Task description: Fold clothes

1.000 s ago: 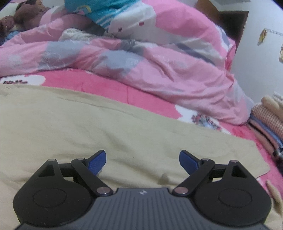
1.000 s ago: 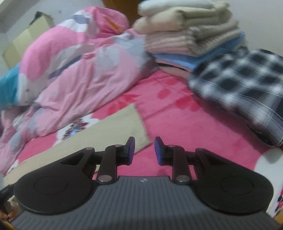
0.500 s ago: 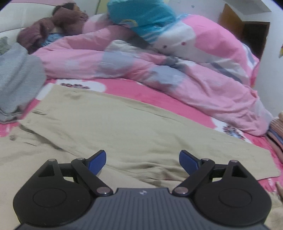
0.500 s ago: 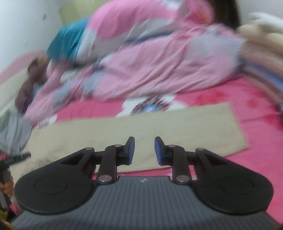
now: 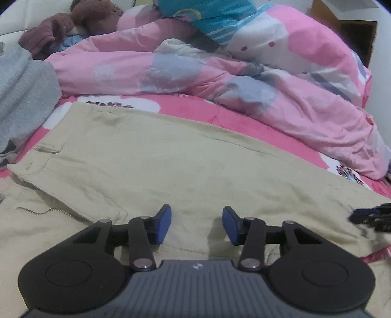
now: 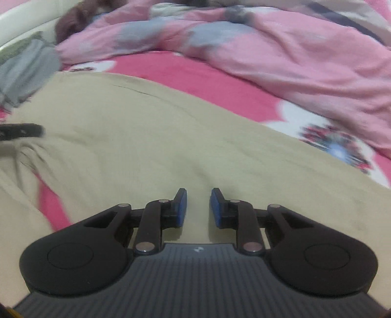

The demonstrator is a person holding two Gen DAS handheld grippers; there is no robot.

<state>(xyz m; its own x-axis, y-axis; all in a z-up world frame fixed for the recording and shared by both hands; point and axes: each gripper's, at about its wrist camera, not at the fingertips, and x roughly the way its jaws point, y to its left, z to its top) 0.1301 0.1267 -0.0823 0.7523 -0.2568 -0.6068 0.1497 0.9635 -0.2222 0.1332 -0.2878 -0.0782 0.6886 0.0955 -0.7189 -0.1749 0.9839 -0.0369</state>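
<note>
Beige trousers (image 5: 171, 159) lie flat across the pink bed sheet, with the waistband, pocket and zip at the left. My left gripper (image 5: 196, 223) hovers low over the cloth near the zip. Its jaws are closing and stand about half apart, with only flat cloth under the gap and nothing pinched. In the right wrist view the trousers (image 6: 146, 137) fill the middle. My right gripper (image 6: 196, 208) sits just above them with a narrow gap that is closing slightly, its pads pressing on nothing. Each gripper shows at the edge of the other's view: right gripper (image 5: 371, 216), left gripper (image 6: 22, 130).
A bunched pink and grey duvet (image 5: 268, 80) runs along the far side of the bed. A grey garment (image 5: 22, 90) lies at the left beside the waistband. A brown plush thing (image 5: 73, 22) and a teal pillow (image 5: 215, 19) are behind. Pink sheet (image 5: 232, 119) shows between trousers and duvet.
The left gripper slid left along the trousers to the waist end and its jaws narrowed. The right gripper swung away from the stack of folded clothes, rolled, and came down over the trousers.
</note>
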